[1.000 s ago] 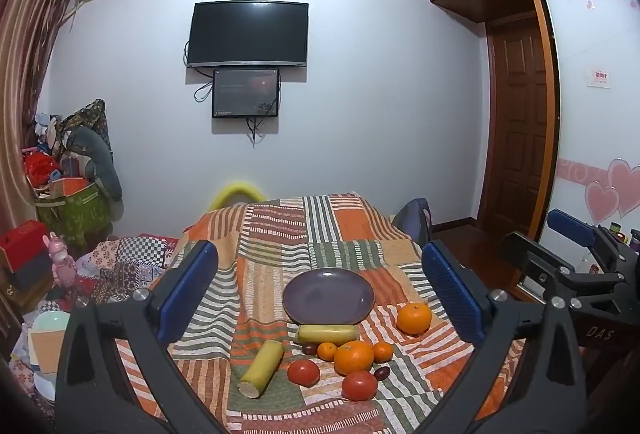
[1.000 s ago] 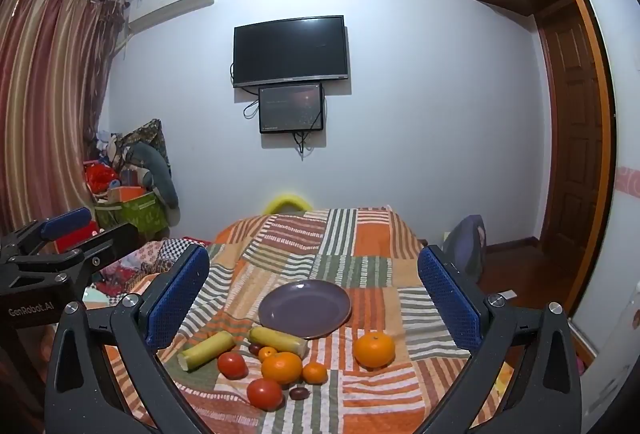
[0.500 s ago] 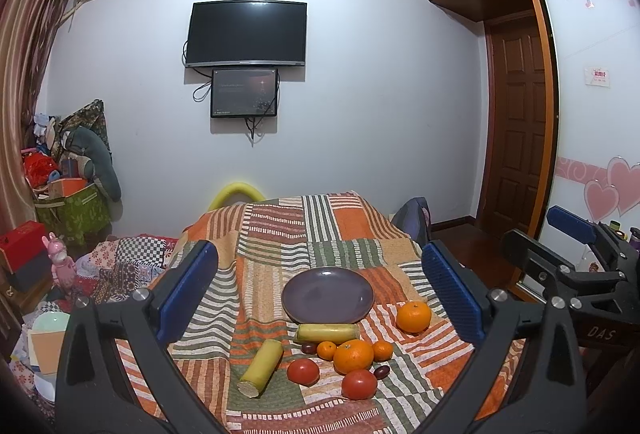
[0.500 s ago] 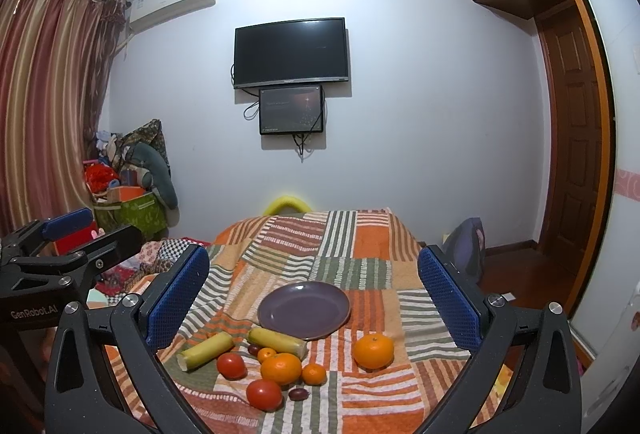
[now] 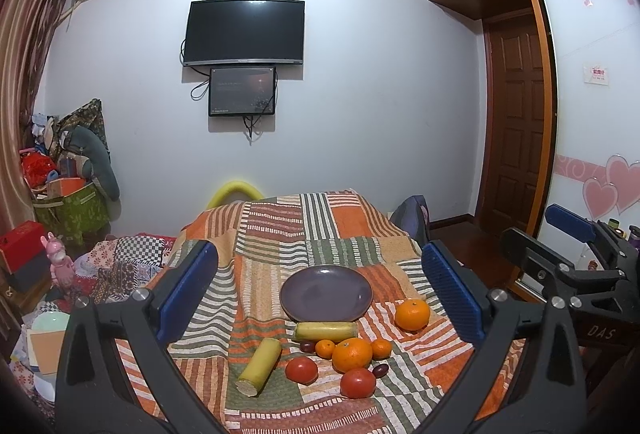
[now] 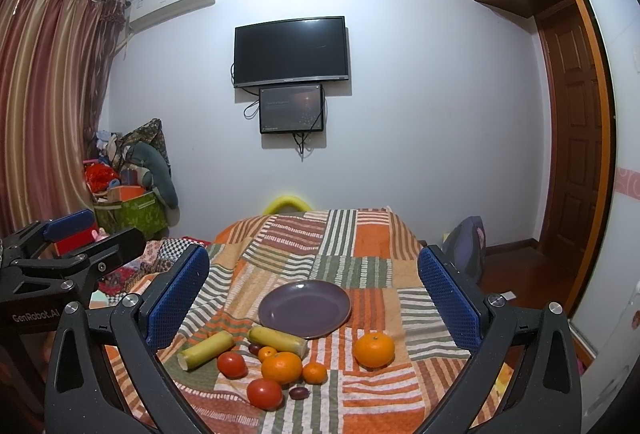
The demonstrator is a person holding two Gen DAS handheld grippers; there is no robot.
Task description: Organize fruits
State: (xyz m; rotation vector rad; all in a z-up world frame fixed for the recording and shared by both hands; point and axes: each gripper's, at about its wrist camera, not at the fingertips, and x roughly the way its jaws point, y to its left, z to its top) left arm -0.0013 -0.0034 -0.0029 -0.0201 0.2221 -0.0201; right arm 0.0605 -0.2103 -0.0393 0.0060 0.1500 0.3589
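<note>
Furthest left on the striped cloth (image 5: 280, 230) lies a yellow stick (image 5: 260, 366), cut end toward the camera, with a second stick (image 5: 326, 330) just beyond it, close to the near rim of the empty purple plate (image 5: 326, 294). Next come two tomatoes (image 5: 301, 370), a big orange (image 5: 352, 355) with small ones either side, and two dark grapes (image 5: 380, 370). A lone orange (image 5: 412, 314) sits apart to the right. The left gripper (image 5: 320, 290) hangs above the cloth, jaws spread wide, holding nothing; the right gripper (image 6: 314, 294) is the same, wide and empty. Nothing is on the plate yet. The risks look plain: the cloth is soft and rumpled, so round fruit may roll when nudged; the cluster is tight, so closing on one piece could knock its neighbours; and tomatoes and grapes would bruise under a hard squeeze.
</note>
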